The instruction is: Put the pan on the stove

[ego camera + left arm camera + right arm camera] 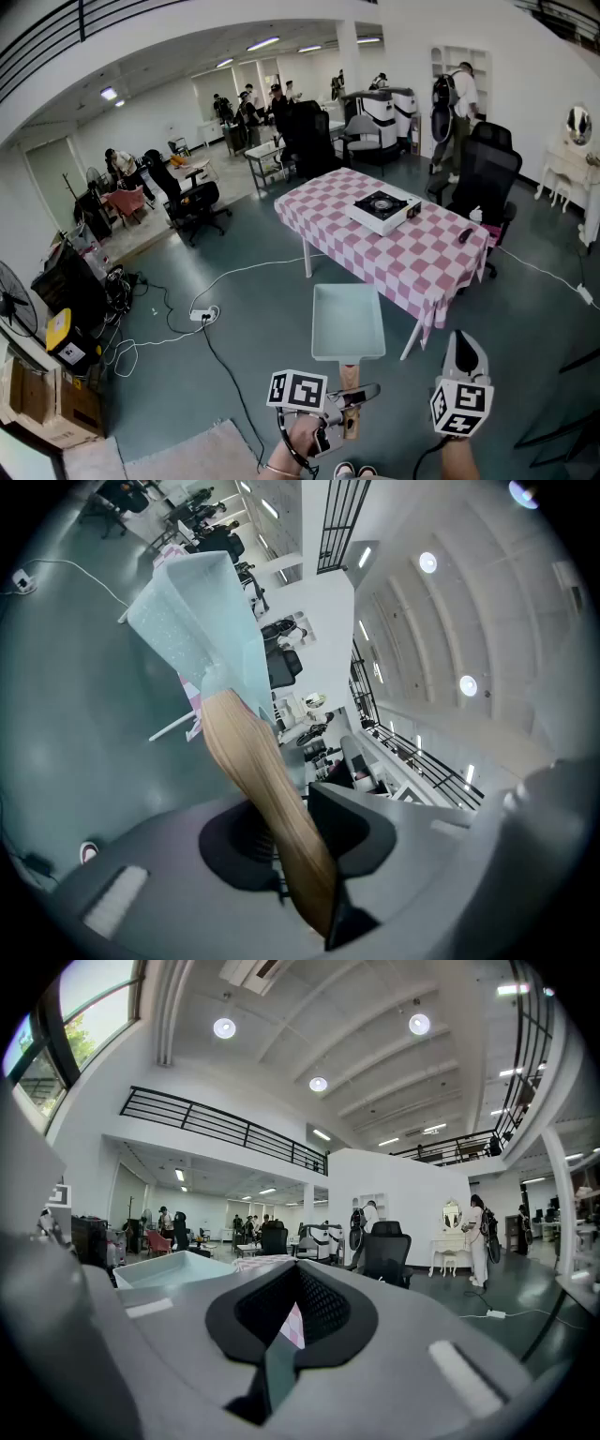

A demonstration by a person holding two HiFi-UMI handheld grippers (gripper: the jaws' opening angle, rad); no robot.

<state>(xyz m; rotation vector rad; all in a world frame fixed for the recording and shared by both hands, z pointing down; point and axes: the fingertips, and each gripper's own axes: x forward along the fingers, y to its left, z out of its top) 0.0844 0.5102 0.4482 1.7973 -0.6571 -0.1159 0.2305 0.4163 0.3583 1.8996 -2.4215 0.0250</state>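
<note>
A pale green square pan (pixel 348 323) with a wooden handle (pixel 349 398) hangs in the air over the floor, short of the table. My left gripper (pixel 349 403) is shut on that handle. In the left gripper view the handle (pixel 262 780) runs up from between the jaws to the pan (pixel 202 611). The stove (pixel 384 208), a white portable burner with a black top, sits on the pink checkered table (pixel 412 258) further ahead. My right gripper (pixel 462 356) is to the right of the pan, shut and empty. The right gripper view shows its jaws (pixel 291 1321) together, with the pan (pixel 173 1267) at the left.
A small dark object (pixel 465 235) lies near the table's right edge. Black office chairs (pixel 487 178) stand behind the table. A power strip with cables (pixel 203 314) lies on the floor at the left. A fan (pixel 14 300) and cardboard boxes (pixel 37 403) are at the far left.
</note>
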